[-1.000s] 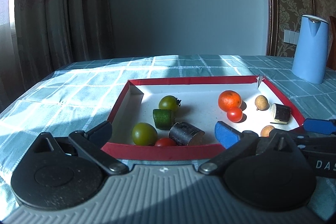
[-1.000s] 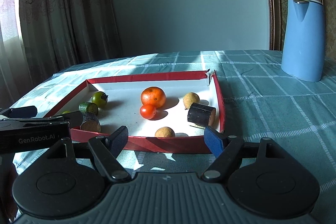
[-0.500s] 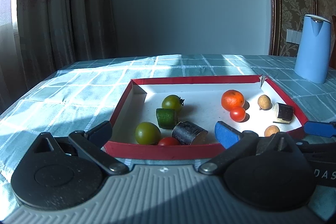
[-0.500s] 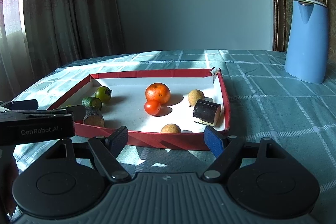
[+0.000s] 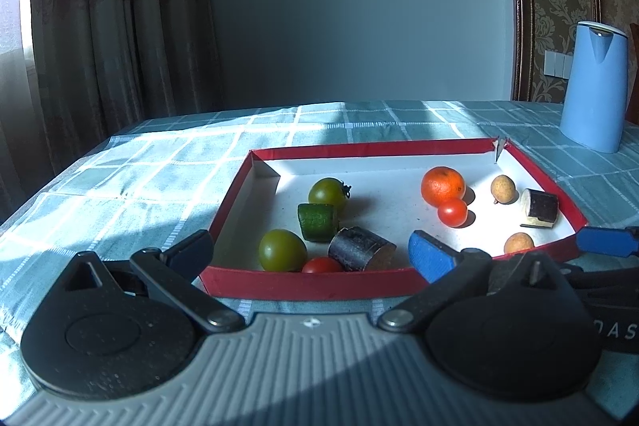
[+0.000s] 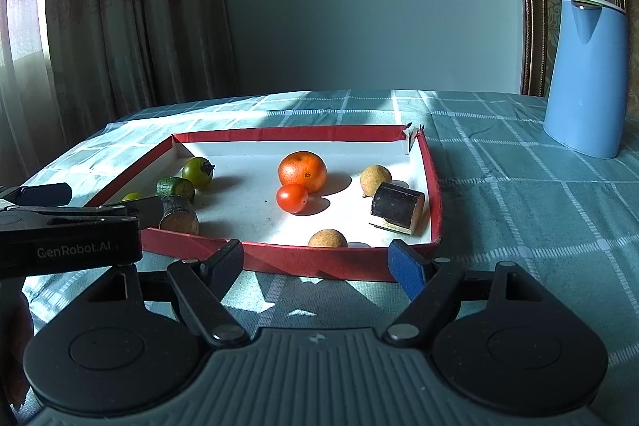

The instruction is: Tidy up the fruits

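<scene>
A red-rimmed white tray (image 5: 311, 282) (image 6: 279, 258) holds the fruits. In it lie an orange (image 5: 442, 185) (image 6: 302, 171), red cherry tomatoes (image 5: 452, 212) (image 5: 322, 265) (image 6: 292, 198), two green tomatoes (image 5: 328, 190) (image 5: 282, 250), a cucumber piece (image 5: 317, 221), two dark cut pieces (image 5: 359, 248) (image 5: 539, 207) and two small tan fruits (image 5: 502, 189) (image 5: 518, 242). My left gripper (image 5: 309, 252) is open and empty at the tray's near edge. My right gripper (image 6: 315, 260) is open and empty before the tray's near rim.
A tall blue jug (image 5: 595, 86) (image 6: 585, 76) stands on the checked teal tablecloth (image 6: 519, 206) at the far right. Curtains (image 5: 100, 26) hang beyond the table's left end. Each gripper shows at the edge of the other's view.
Both grippers have drawn back slightly from the tray and risen a little. Nothing in the tray has moved, and both jaws stay open.
</scene>
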Tool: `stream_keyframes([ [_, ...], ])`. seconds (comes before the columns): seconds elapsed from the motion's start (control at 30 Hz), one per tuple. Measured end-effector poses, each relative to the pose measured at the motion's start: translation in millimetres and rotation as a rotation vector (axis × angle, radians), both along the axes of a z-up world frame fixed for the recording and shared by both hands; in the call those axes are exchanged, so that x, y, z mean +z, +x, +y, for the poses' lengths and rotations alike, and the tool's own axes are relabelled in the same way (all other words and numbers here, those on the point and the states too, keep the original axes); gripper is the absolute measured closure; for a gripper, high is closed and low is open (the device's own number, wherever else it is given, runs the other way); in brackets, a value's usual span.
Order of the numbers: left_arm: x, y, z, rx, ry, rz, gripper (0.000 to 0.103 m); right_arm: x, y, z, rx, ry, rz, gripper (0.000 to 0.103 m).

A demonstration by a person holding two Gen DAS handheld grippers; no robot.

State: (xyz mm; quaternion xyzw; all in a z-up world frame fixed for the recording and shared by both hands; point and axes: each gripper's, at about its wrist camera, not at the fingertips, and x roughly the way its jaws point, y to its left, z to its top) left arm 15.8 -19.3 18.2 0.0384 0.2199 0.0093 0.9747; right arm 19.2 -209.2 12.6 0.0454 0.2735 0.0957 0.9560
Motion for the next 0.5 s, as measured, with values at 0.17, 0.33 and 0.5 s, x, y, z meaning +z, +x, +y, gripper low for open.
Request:
stream_keyframes([
  [0.17,0.2,2.0,2.5,0.006,-0.011,0.011,0.000,-0.6,0.1,0.5,0.002,-0.003,0.003,0.024],
  [0.33,0.3,1.8,2.8,0.008,-0.008,0.007,0.000,-0.6,0.0,0.8,0.003,-0.005,0.003,0.024],
  [0.5,-0.2,1.9,1.6,0.007,0.001,0.008,0.000,-0.5,0.0,0.7,0.002,-0.005,0.003,0.023],
])
